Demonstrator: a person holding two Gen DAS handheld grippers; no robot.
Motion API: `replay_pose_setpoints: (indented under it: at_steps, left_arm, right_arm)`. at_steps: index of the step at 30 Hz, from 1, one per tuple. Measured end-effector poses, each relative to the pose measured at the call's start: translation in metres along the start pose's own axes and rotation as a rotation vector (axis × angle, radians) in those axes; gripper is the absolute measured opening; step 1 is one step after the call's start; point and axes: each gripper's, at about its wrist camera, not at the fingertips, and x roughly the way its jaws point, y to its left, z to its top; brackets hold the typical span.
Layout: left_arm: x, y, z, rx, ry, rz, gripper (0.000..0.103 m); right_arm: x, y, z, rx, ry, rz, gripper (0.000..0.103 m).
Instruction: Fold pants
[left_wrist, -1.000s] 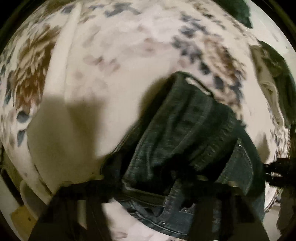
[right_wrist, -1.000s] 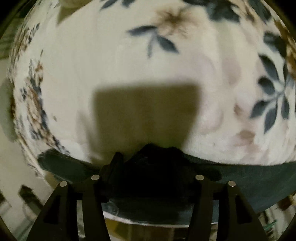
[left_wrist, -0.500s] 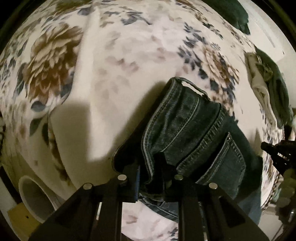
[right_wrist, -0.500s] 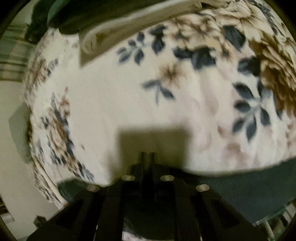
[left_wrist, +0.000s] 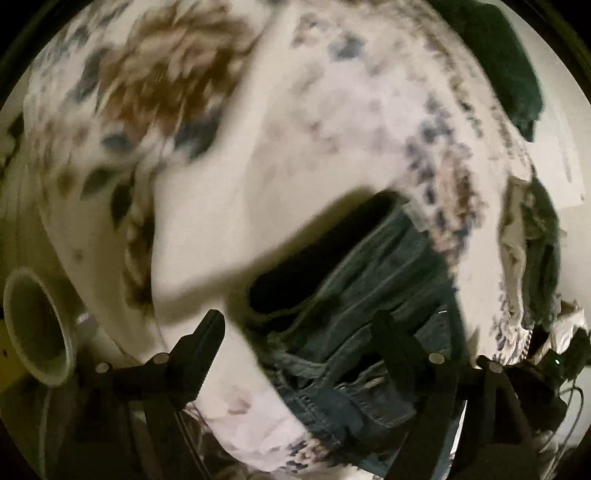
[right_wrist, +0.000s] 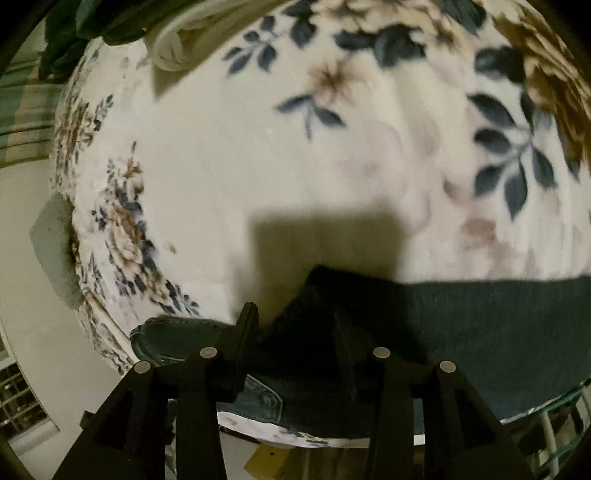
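My left gripper (left_wrist: 299, 332) is opening wide over the jeans (left_wrist: 369, 295), which are running from near toward far-right across the blanket (left_wrist: 295, 147); my right gripper (right_wrist: 295, 325) is opening too, empty.

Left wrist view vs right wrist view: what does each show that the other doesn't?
Left wrist only: the jeans' waistband end with seams, lying between the wide-open left claw, and a pale round bin below the bed edge.

Right wrist only: a plain dark stretch of the jeans, the right claw open with dark denim between its fingers, and large blue leaf prints.

Both: the jeans on the floral blanket, and a pile of dark and pale clothes at the bed's far side. Both claws' jaws have just been opening.
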Motion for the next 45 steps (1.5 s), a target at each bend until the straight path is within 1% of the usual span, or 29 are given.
replay_pose_setpoints:
  at_steps: [3,4,5,6,8,9,11,13,18,21,22,23,24,26,27,30,31,32,33,35,36,37,38,39,41,42,43,44,45]
  left_arm:
    - [0.035,0.004,-0.002,-0.033,0.087,0.02,0.081]
    - [0.041,0.004,-0.004,-0.037,0.088,0.011,0.081]
    - [0.041,-0.002,-0.005,-0.021,0.054,0.009,0.073]
    - [0.039,-0.01,-0.006,0.018,0.023,-0.007,0.045]
    - [0.028,-0.02,-0.011,0.065,-0.021,0.006,0.031]
    - [0.02,-0.022,-0.015,0.075,-0.04,-0.007,0.028]
    - [0.004,-0.02,-0.023,0.074,-0.066,-0.038,0.027]
    - [-0.005,-0.016,-0.028,0.073,-0.058,-0.068,0.027]
    - [-0.006,-0.006,-0.038,0.051,-0.043,-0.066,0.027]
    - [-0.008,-0.002,-0.039,0.068,-0.051,-0.059,0.027]
    - [-0.009,-0.002,-0.039,0.072,-0.05,-0.062,0.027]
    - [-0.01,-0.001,-0.04,0.079,-0.048,-0.063,0.027]
    - [-0.012,-0.001,-0.04,0.085,-0.049,-0.063,0.027]
    - [-0.013,0.001,-0.04,0.083,-0.045,-0.065,0.027]
    - [-0.013,0.003,-0.04,0.08,-0.045,-0.065,0.027]
    - [-0.007,0.01,-0.039,0.051,-0.034,-0.062,0.027]
    - [-0.005,0.012,-0.038,0.036,-0.029,-0.066,0.027]
    - [-0.002,0.013,-0.036,0.022,-0.025,-0.07,0.027]
    - [0.0,0.012,-0.034,0.012,-0.022,-0.07,0.027]
    - [0.003,0.01,-0.031,0.011,-0.019,-0.065,0.027]
    - [0.004,0.009,-0.03,0.013,-0.018,-0.063,0.027]
    - [0.004,0.008,-0.03,0.021,-0.019,-0.056,0.027]
    - [0.004,0.007,-0.031,0.036,-0.022,-0.049,0.028]
    - [0.004,0.006,-0.032,0.049,-0.025,-0.043,0.028]
    - [0.004,0.006,-0.032,0.062,-0.027,-0.038,0.028]
    - [0.004,0.006,-0.032,0.068,-0.026,-0.037,0.028]
    - [0.004,0.006,-0.032,0.069,-0.023,-0.037,0.028]
    - [0.003,0.006,-0.031,0.069,-0.021,-0.038,0.028]
    - [0.003,0.006,-0.031,0.07,-0.02,-0.039,0.028]
  right_arm:
    - [0.002,0.0,-0.004,0.017,0.009,-0.006,0.046]
    - [0.003,0.0,-0.004,0.021,0.016,-0.01,0.046]
    - [0.003,0.0,-0.004,0.022,0.024,-0.017,0.046]
    - [0.003,0.001,-0.003,0.023,0.033,-0.024,0.046]
    - [0.005,-0.001,-0.003,0.037,0.058,-0.033,0.046]
    - [0.003,-0.003,-0.003,0.04,0.063,-0.03,0.046]
    - [-0.001,-0.005,-0.003,0.061,0.063,-0.018,0.046]
    - [-0.005,-0.009,-0.003,0.076,0.059,-0.007,0.051]
    - [0.006,-0.006,-0.001,0.09,0.075,-0.02,0.054]
    - [0.032,0.008,0.001,0.031,0.131,-0.13,0.053]
    - [0.037,0.011,0.002,0.017,0.131,-0.167,0.046]
    - [0.039,0.011,0.004,0.022,0.106,-0.204,0.033]
    - [0.038,0.012,0.005,0.034,0.092,-0.213,0.026]
    - [0.019,0.02,0.004,0.019,0.005,-0.223,0.015]
    - [0.004,0.027,0.002,-0.005,-0.052,-0.223,0.001]
    - [-0.032,0.039,0.002,-0.038,-0.183,-0.18,0.0]
    - [-0.036,0.044,0.008,-0.077,-0.176,-0.175,0.0]
    - [-0.035,0.042,0.012,-0.063,-0.156,-0.153,0.0]
    - [-0.032,0.037,0.017,-0.036,-0.129,-0.131,0.0]
    - [-0.014,0.035,0.023,-0.071,-0.028,-0.158,0.005]
    - [-0.004,0.033,0.022,-0.087,0.024,-0.19,0.018]
    - [0.004,0.03,0.02,-0.093,0.053,-0.207,0.027]
    - [0.009,0.028,0.018,-0.103,0.059,-0.227,0.043]
    - [0.013,0.028,0.017,-0.115,0.06,-0.254,0.047]
    - [0.027,0.028,0.018,-0.146,0.089,-0.308,0.047]
    - [0.035,0.027,0.017,-0.151,0.113,-0.311,0.045]
    - [0.035,0.027,0.017,-0.157,0.088,-0.306,0.038]
    - [0.035,0.027,0.017,-0.16,0.077,-0.312,0.017]
    - [0.032,0.03,0.016,-0.169,0.065,-0.317,0.013]
